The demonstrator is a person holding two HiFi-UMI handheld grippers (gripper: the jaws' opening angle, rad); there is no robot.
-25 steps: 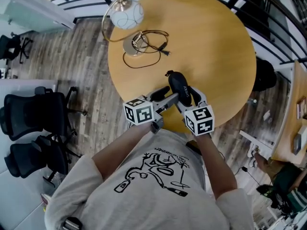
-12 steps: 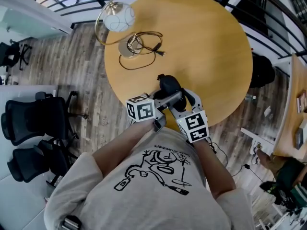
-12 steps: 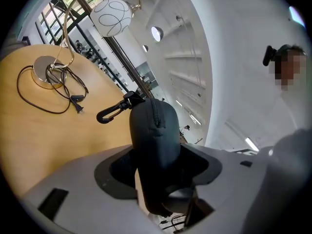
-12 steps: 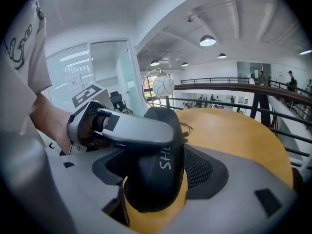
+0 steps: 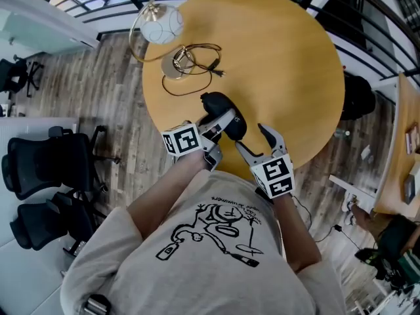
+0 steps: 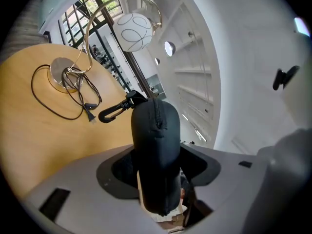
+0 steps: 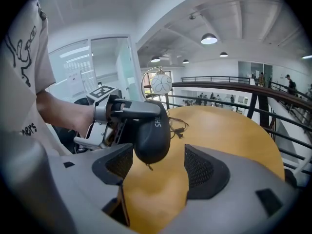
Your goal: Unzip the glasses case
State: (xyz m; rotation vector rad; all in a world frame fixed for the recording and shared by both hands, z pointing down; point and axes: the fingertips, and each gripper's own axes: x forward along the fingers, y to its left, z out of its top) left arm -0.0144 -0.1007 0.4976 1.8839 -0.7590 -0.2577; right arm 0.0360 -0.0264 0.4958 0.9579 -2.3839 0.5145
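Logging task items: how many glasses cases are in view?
1. The black glasses case is held above the table between the jaws of the left gripper, which have just closed further on it. None visible elsewhere.

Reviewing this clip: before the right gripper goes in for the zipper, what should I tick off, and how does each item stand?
1. Glasses case gripped by the left gripper: ok. Its jaws have just been closing and press on the case between them.
2. Case lifted off the table: ok, it appears raised above the wood.
3. Right gripper open and empty: ok.
4. Zipper pull exposed: ok, it hangs from the case's end facing the right gripper.
5. Zip not yet opened: ok, closed along the part that shows.
6. Lamp cord apart from the case: ok.
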